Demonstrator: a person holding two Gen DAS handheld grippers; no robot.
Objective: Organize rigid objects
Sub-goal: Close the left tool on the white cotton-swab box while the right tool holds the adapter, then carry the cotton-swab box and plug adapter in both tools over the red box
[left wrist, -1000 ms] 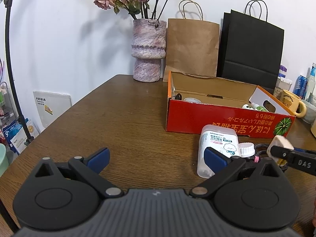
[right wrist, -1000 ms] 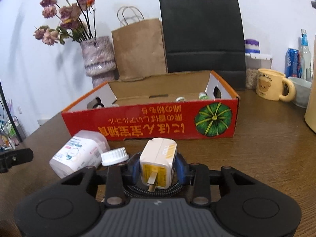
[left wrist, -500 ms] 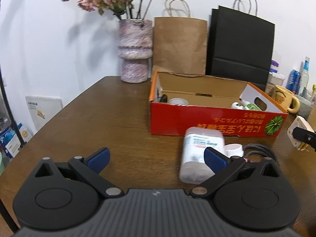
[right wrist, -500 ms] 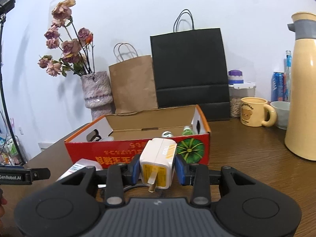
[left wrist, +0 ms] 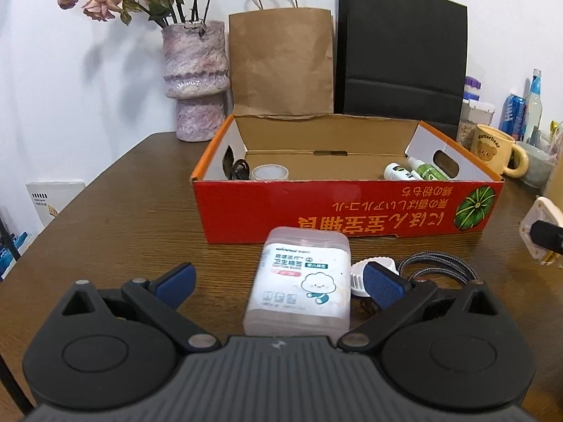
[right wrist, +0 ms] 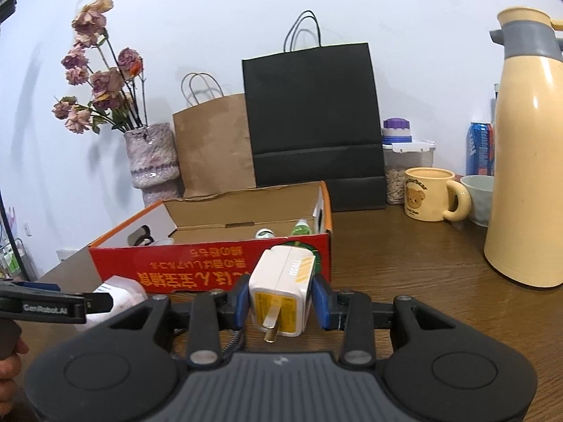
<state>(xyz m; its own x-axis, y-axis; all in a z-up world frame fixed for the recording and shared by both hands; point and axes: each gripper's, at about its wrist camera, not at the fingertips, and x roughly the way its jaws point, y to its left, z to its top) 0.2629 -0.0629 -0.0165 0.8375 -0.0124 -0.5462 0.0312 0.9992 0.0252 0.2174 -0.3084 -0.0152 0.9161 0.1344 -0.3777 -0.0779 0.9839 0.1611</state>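
The charger [right wrist: 281,292] sits clamped in the right claw [right wrist: 281,300], lifted just in front of the box [left wrist: 346,207], not yet in. The swab tub [left wrist: 301,283] lies before the box between the left claw's [left wrist: 278,281] wide-open, empty jaws. Inside the box: bottles [left wrist: 415,172], tape [left wrist: 270,172], and perhaps a clip. Tub, cap [left wrist: 362,276] and cable [left wrist: 440,267] remain out.

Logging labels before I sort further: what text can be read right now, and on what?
"winner" and "COTTON BUDS": cotton bud box; its Chinese lines are too small.
"GenRobot.AI": left gripper finger, in the right wrist view.
"Butterbear": yellow mug.
Red cardboard box: upside-down Japanese print, not legible.
Charger plug in the right gripper: blurred.
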